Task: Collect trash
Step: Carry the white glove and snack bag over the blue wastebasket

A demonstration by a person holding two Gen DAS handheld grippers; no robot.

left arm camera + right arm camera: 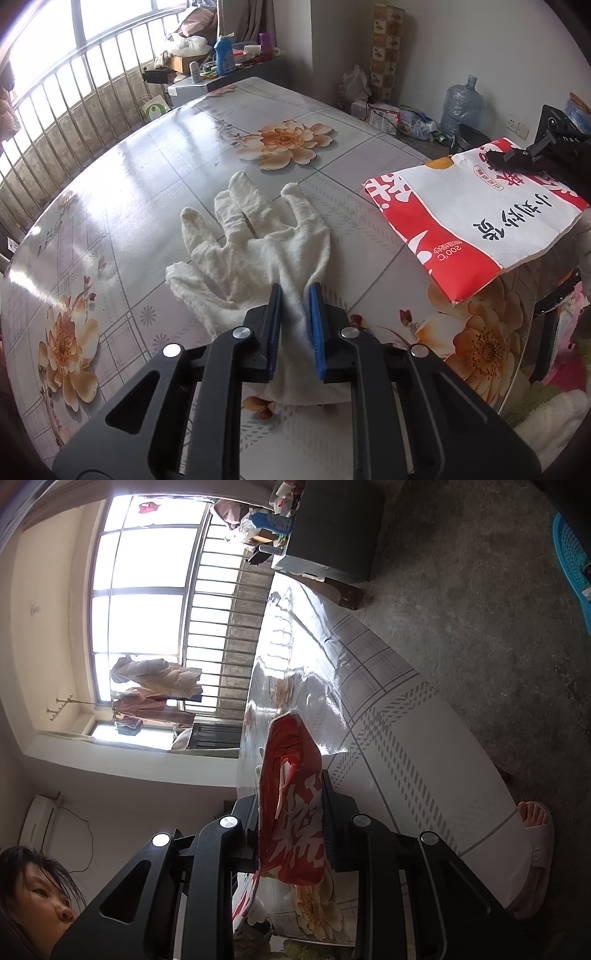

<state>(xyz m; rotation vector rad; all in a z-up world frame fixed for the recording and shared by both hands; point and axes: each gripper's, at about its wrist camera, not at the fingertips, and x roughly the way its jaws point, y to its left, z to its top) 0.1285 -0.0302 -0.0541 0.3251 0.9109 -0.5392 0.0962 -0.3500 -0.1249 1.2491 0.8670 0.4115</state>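
Glossy floral tablecloth on the table (192, 155), barred window behind, clutter along the far wall – that's the left wrist view. White cloth glove (243, 236) lies flat on the table, fingers pointing away from the camera. Left gripper (295, 295) sits over the glove's cuff, blue pads (316, 325) drawn in narrow with the cuff fabric bunched between them – pads look pressed onto the cloth. Off to the right, a red-and-white paper bag (476, 214) with printed characters hangs above the table edge, its far end pinched by the right gripper (496, 157), which shows only as black linkage at the frame edge. A blue water jug (461, 103) stands on the floor by the back wall.

Right wrist view is rolled sideways – window at left, concrete floor at right. Right gripper (291, 786) is clamped on the paper bag (295, 812); red panel with white characters fills the gap between the fingers, bag standing edge-on. Table surface (388, 746) runs beyond it, bright glare on the cloth. A sandalled foot (535, 830) shows on the floor at right, a blue plastic basket (572, 554) at the upper right corner. Part of the person's head is in the lower left corner.
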